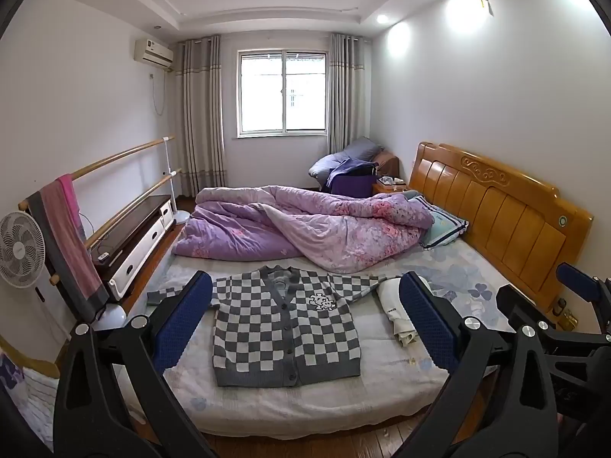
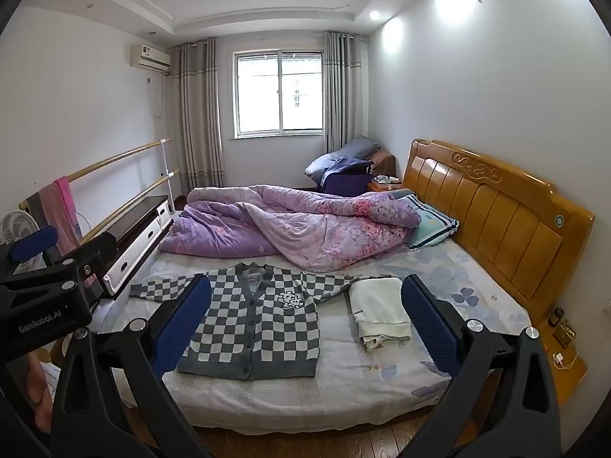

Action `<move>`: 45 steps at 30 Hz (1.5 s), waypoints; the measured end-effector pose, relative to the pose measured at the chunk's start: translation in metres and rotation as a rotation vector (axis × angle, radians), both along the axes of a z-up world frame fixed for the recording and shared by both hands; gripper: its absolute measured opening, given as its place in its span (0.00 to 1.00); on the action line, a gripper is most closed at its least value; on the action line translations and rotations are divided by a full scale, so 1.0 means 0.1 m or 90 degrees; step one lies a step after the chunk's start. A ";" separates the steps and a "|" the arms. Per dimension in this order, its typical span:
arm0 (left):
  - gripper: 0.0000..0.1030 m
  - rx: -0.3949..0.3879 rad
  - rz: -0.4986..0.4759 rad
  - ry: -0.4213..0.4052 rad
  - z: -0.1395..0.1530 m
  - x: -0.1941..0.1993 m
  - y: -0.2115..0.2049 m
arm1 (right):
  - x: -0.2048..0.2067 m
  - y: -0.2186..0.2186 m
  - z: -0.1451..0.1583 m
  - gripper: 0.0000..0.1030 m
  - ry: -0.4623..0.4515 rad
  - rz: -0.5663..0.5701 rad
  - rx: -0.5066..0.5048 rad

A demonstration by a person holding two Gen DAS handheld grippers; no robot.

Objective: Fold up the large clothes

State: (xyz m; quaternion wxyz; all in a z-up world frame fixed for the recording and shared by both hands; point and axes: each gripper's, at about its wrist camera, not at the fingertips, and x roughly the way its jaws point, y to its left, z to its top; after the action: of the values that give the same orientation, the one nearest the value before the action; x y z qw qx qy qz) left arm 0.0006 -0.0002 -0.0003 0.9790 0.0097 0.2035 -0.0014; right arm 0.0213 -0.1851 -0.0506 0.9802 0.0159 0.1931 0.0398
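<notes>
A grey-and-white checkered cardigan [image 1: 286, 328] lies flat and face up on the bed, sleeves spread out; it also shows in the right wrist view [image 2: 252, 324]. A folded white garment [image 2: 380, 311] lies to its right, also seen in the left wrist view [image 1: 393, 305]. My left gripper [image 1: 305, 324] is open and empty, held above the near edge of the bed. My right gripper [image 2: 305, 324] is open and empty, beside the left one. The left gripper's body [image 2: 42, 297] shows at the left of the right wrist view.
A purple floral quilt [image 1: 305, 225] is bunched across the far half of the bed, with a pillow [image 1: 445, 225] by the wooden headboard [image 1: 496, 206]. A TV cabinet [image 1: 137, 236], a fan [image 1: 21, 250] and rails with towels [image 1: 65, 244] stand left. Wooden floor [image 2: 305, 439] runs below.
</notes>
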 end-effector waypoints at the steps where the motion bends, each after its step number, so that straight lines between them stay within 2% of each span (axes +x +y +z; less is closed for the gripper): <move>1: 0.95 -0.001 0.000 -0.002 0.00 0.00 0.00 | 0.01 -0.01 0.00 0.93 0.009 0.002 0.004; 12: 0.95 0.013 -0.002 0.010 -0.03 0.11 -0.14 | 0.00 0.05 -0.01 0.93 0.003 0.010 0.004; 15: 0.95 0.004 -0.001 -0.003 -0.01 -0.03 -0.05 | 0.05 0.07 -0.02 0.93 0.004 0.011 0.008; 45: 0.95 0.001 0.003 0.000 -0.10 0.03 0.09 | 0.15 0.09 -0.07 0.93 0.011 0.016 0.005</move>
State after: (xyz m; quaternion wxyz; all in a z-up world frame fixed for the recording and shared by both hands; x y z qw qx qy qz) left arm 0.0039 0.0083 -0.0103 0.9790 0.0104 0.2035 0.0009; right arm 0.0359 -0.1756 -0.0572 0.9779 0.0177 0.2014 0.0525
